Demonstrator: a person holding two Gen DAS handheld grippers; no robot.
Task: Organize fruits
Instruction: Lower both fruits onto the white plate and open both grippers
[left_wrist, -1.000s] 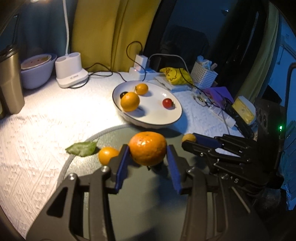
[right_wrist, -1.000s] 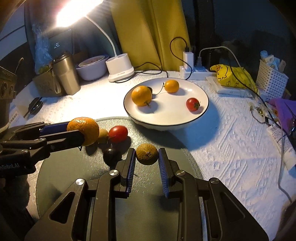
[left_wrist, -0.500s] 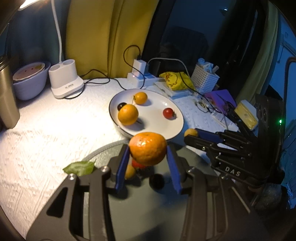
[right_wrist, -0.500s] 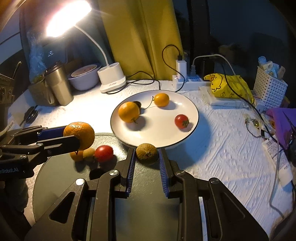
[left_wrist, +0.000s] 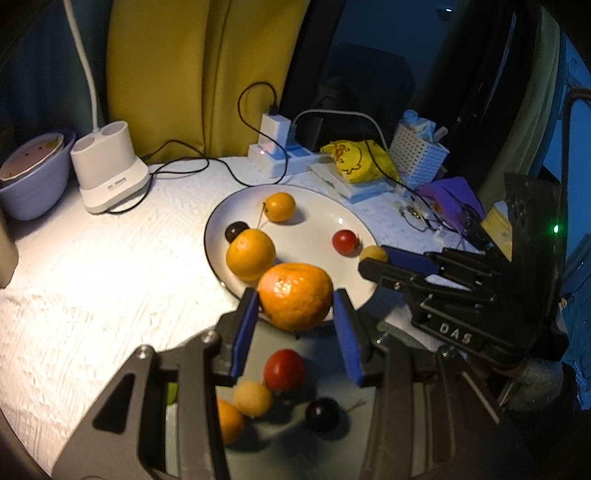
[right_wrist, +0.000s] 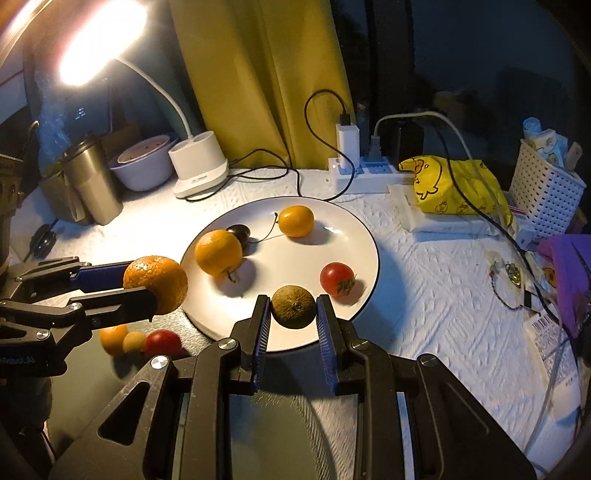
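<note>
My left gripper (left_wrist: 293, 304) is shut on a large orange mandarin (left_wrist: 295, 301) and holds it over the near rim of the white plate (left_wrist: 347, 218). My right gripper (right_wrist: 293, 306) is shut on a small brownish-green fruit (right_wrist: 294, 306) above the plate's (right_wrist: 364, 236) front edge. On the plate lie two orange fruits (right_wrist: 218, 252) (right_wrist: 295, 220), a dark cherry (right_wrist: 239, 232) and a red cherry tomato (right_wrist: 337, 279). A red tomato (left_wrist: 283, 369), a yellow fruit (left_wrist: 253, 398), an orange (left_wrist: 229, 421) and a dark cherry (left_wrist: 322, 413) rest on the dark round mat (left_wrist: 399, 435) below.
A white lamp base (right_wrist: 199, 168), a lilac bowl (right_wrist: 142, 166) and a steel tumbler (right_wrist: 92, 181) stand at the back left. A power strip with cables (right_wrist: 360, 171), a yellow bag (right_wrist: 450, 188), a white basket (right_wrist: 546, 184) and small clutter (right_wrist: 546, 291) fill the right side.
Both grippers have carried their fruits away from the dark mat toward the plate and now hang over its near rim. The loose fruits on the mat have fallen behind.
</note>
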